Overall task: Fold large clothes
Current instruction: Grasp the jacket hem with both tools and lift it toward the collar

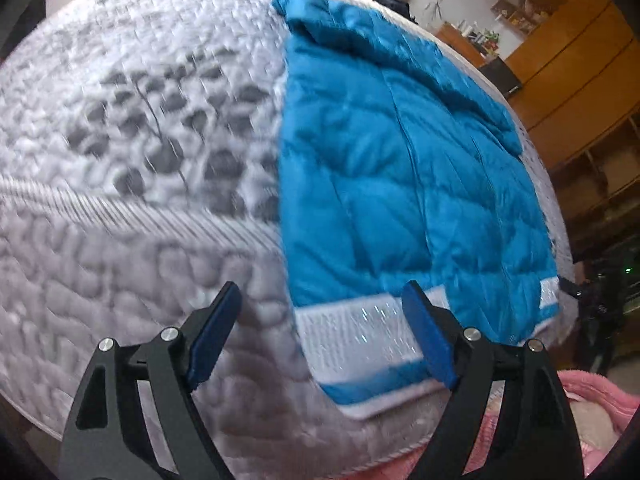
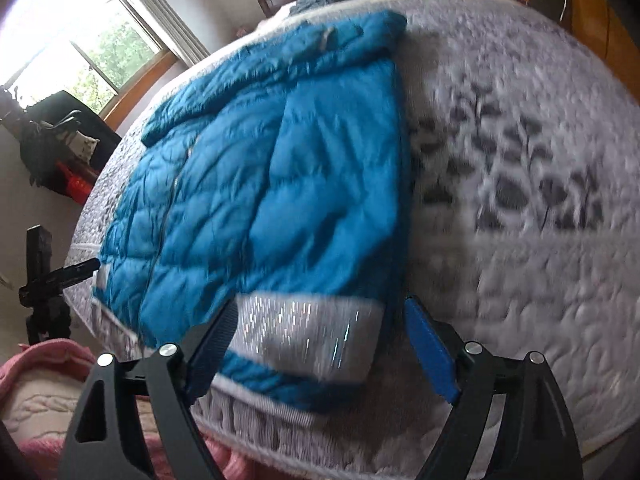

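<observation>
The blue puffer jacket (image 1: 400, 168) lies flat on the mattress (image 1: 140, 140) of the bed, with its collar end far from me and its hem with the white glittering band (image 1: 352, 336) at the near edge. In both views it looks like a long narrow shape with straight side edges, and one padded panel seems to be laid over the middle, so I judge that the sides or the sleeves are already folded in, though the blur does not let me be sure of every layer. My left tool (image 1: 324, 332) is spread wide and holds nothing; it hovers over the near corner of the hem, with one blue finger over the bare mattress and the other over the white band. My right tool (image 2: 320, 344) is also spread wide and empty, and it stands on both sides of the white band (image 2: 304, 340) at the other corner of the hem, near the folded edge of the jacket (image 2: 280, 184). What is left, I think, is the fold across the length: to take the two hem corners and bring them up toward the collar, maybe one time more after that, and then to press the puffy bundle flat, because such filling likes to spring open
</observation>
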### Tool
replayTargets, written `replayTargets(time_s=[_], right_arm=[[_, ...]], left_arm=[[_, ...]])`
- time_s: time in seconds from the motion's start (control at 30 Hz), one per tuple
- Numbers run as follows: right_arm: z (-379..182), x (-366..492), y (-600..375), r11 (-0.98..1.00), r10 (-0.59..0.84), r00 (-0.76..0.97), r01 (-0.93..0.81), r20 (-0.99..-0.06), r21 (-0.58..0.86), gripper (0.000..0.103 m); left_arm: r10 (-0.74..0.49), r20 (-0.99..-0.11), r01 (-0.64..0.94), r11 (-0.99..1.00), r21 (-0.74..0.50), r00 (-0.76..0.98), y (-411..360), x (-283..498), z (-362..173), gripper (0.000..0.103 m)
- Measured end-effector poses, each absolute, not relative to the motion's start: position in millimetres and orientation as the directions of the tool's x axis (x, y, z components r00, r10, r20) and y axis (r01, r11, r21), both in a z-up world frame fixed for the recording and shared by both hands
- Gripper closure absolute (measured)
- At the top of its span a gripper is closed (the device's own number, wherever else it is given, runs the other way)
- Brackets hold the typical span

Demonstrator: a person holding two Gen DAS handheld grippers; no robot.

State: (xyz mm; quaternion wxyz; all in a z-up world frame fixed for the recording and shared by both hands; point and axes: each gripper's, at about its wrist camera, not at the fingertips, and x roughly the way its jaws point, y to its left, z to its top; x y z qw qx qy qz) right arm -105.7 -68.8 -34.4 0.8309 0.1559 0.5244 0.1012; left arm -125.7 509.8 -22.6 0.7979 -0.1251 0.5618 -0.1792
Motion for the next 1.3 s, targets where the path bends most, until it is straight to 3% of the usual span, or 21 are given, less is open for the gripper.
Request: replayTargets(time_s=[0.17,0.23,0.27,0.33,0.43,0.53,0.83,1.3], right_arm=[[-47,-109,-57,0.937,0.333,0.408,-0.039,-0.850,0.348,0.031],[-45,-109,-55,0.929,0.357,0.414,-0.060,-0.838,0.366,0.052],[-44,-109,-55,0.926,0.364,0.417,-0.065,-0.833,0.372,0.057],[-41,-108,-57,0.919,0.381,0.424,-0.073,-0.822,0.389,0.072],[-26,-107,-65,0.895,0.429,0.450,-0.094,-0.783,0.436,0.082],[-9,-103,-70,0.869,0.477,0.478,-0.132,-0.738,0.476,0.085],[54,-67,-84,0.831,0.533,0.565,-0.210,-0.629,0.516,0.087],[84,56,-103,0.811,0.554,0.553,-0.189,-0.622,0.554,0.087]], left_arm=[[-0.488,-0.839,0.196,0.871,-0.451,0.239,487,-134,-28,0.023],[-0.462,-0.854,0.205,0.884,-0.421,0.239,478,-136,-28,0.038],[-0.451,-0.858,0.206,0.889,-0.408,0.245,476,-136,-27,0.044],[-0.469,-0.848,0.194,0.881,-0.431,0.246,476,-132,-24,0.064],[-0.493,-0.829,0.185,0.870,-0.457,0.264,479,-128,-16,0.082],[-0.545,-0.784,0.206,0.839,-0.504,0.297,482,-121,0,0.089],[-0.636,-0.647,0.286,0.770,-0.571,0.420,485,-85,55,0.091],[-0.671,-0.581,0.319,0.736,-0.597,0.461,476,42,83,0.091]])
